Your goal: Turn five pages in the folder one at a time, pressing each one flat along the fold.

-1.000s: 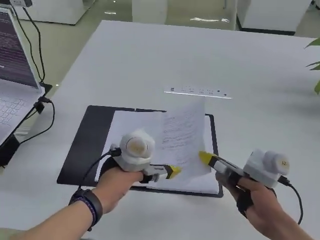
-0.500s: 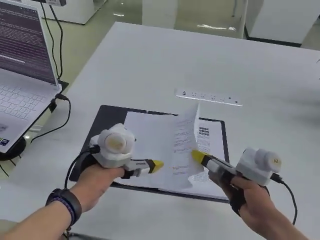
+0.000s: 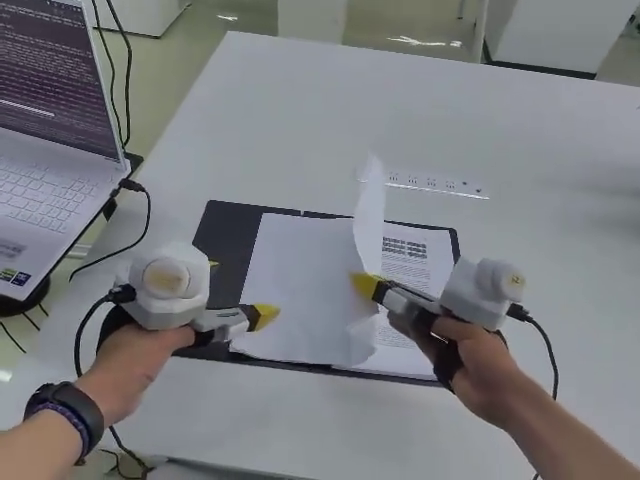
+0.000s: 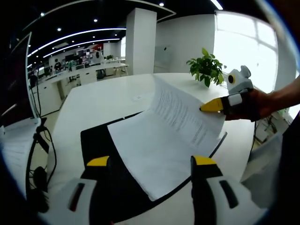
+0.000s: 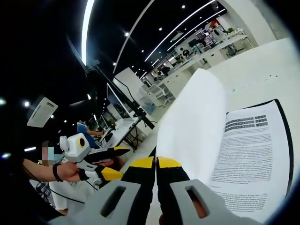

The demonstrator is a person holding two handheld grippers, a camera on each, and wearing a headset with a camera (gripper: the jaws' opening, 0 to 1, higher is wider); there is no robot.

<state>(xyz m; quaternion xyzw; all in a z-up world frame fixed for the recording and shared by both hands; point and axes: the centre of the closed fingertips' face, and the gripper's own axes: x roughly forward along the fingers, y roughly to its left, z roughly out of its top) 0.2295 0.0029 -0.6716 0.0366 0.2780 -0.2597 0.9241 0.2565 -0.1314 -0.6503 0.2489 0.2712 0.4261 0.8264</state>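
White page (image 3: 368, 215) held upright over black folder (image 3: 225, 232) by right gripper (image 3: 362, 286), jaws pressed together; left gripper (image 3: 265, 316) gaping, empty.

The black folder (image 3: 225, 240) lies open and flat. One page (image 3: 368, 215) stands nearly upright above the fold, its lower edge curled, with a blank sheet (image 3: 295, 285) to its left and a printed sheet (image 3: 418, 258) to its right.

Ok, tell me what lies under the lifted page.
Under the lifted page, pinched by the right hand-held gripper, a printed page shows in the black folder; its strip nearest the fold is covered.
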